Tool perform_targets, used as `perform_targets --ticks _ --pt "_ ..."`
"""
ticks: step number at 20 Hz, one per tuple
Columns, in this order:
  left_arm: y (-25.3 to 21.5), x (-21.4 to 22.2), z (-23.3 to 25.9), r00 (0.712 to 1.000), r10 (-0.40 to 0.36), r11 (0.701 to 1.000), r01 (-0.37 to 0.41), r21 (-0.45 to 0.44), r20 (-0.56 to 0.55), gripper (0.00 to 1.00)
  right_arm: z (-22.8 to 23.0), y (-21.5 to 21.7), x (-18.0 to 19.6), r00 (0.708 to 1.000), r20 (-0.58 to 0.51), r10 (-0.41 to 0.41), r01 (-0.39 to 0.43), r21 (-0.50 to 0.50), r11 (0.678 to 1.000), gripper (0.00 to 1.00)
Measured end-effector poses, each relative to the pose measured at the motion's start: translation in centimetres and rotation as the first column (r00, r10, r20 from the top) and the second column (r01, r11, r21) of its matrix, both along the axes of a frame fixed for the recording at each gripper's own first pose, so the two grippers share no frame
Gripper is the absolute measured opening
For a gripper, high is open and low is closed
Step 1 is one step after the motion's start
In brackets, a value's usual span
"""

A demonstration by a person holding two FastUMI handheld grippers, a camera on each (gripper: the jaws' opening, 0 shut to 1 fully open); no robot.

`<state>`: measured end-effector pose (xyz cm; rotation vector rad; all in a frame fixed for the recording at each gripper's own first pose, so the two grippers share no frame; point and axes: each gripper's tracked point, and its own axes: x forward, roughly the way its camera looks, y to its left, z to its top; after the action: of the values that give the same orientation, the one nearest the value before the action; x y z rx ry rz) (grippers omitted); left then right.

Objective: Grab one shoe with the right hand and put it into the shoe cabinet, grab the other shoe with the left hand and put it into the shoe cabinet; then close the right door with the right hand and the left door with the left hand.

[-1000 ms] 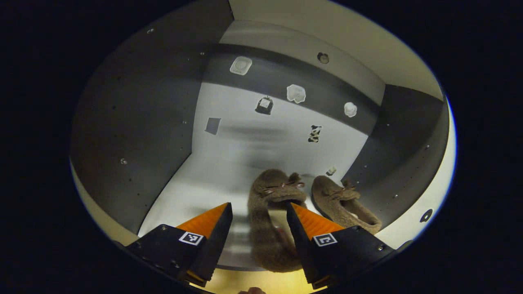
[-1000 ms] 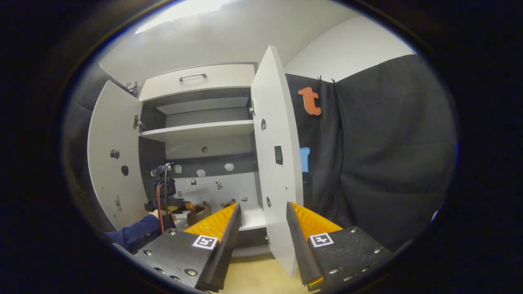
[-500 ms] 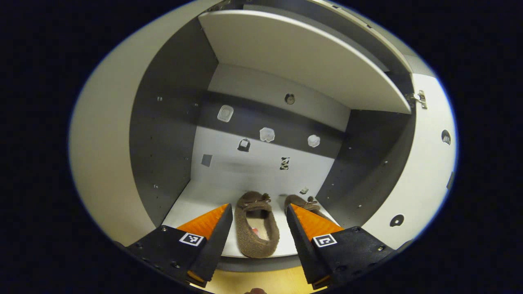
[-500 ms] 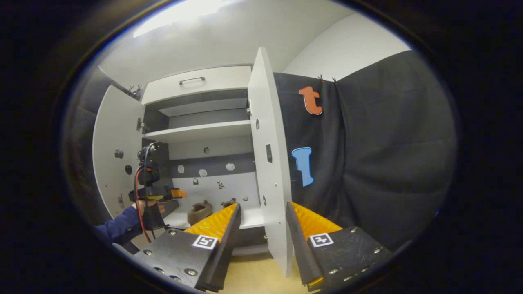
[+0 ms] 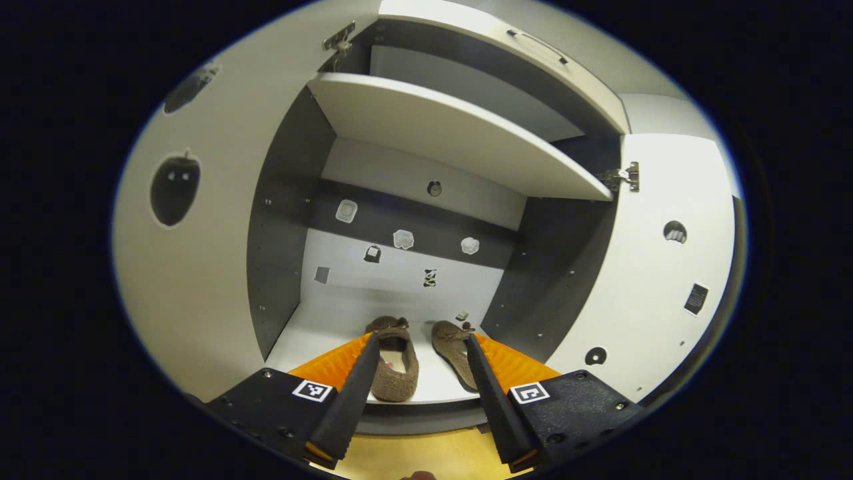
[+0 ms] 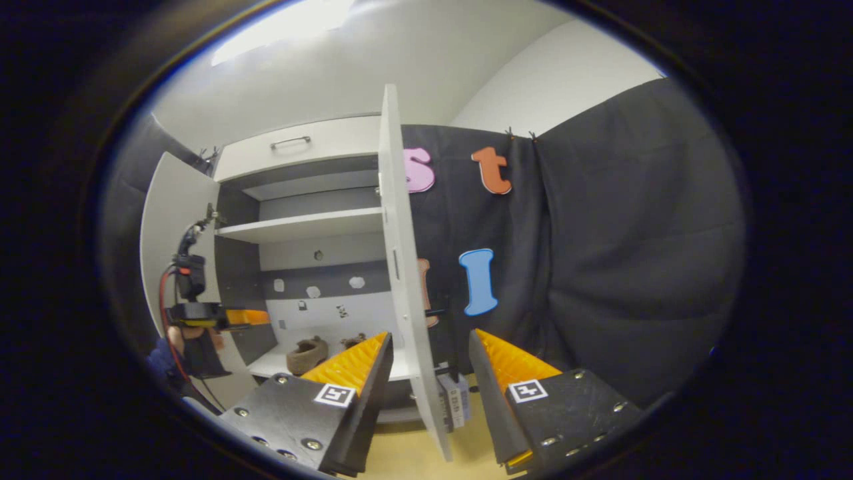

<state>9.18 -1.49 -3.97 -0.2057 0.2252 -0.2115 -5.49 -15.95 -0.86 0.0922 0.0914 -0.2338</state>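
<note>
Two brown fuzzy shoes, one [image 5: 394, 375] on the left and one [image 5: 452, 343] on the right, lie side by side on the bottom shelf [image 5: 320, 337] of the white shoe cabinet. My left gripper [image 5: 421, 339] hangs open in front of the cabinet, apart from both shoes. Both doors stand open: the left door [image 5: 186, 267] and the right door [image 5: 660, 287]. In the right gripper view my right gripper [image 6: 430, 335] is open, and the right door [image 6: 400, 267] shows edge on in line with the gap between its fingers. Both shoes [image 6: 306, 353] lie farther off inside.
A white shelf [image 5: 453, 133] spans the cabinet above the shoes, with a drawer [image 5: 533, 47] above it. A hand [image 6: 176, 337] holds the left gripper [image 6: 233, 317] in front of the left door [image 6: 163, 240]. A small box [image 6: 453, 400] stands on the wooden floor behind the right door.
My left gripper has drawn back out of the cabinet, leaving the shoe on the shelf. The right gripper has shifted to the right, so the right door now shows edge on.
</note>
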Motion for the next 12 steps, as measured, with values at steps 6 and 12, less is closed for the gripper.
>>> perform_targets --ticks 6,12 --pt "0.1 -4.3 3.6 0.998 0.0 1.0 0.001 -0.011 0.07 0.82 -0.6 -5.1 2.6 0.997 -0.002 -0.072 0.072 -0.033 0.997 0.98" --pt "-0.5 -8.5 6.3 0.995 -0.038 0.996 0.029 0.088 0.098 0.81 -1.6 -4.3 5.2 1.0 0.0 -0.02 0.02 -0.001 1.0 0.98"
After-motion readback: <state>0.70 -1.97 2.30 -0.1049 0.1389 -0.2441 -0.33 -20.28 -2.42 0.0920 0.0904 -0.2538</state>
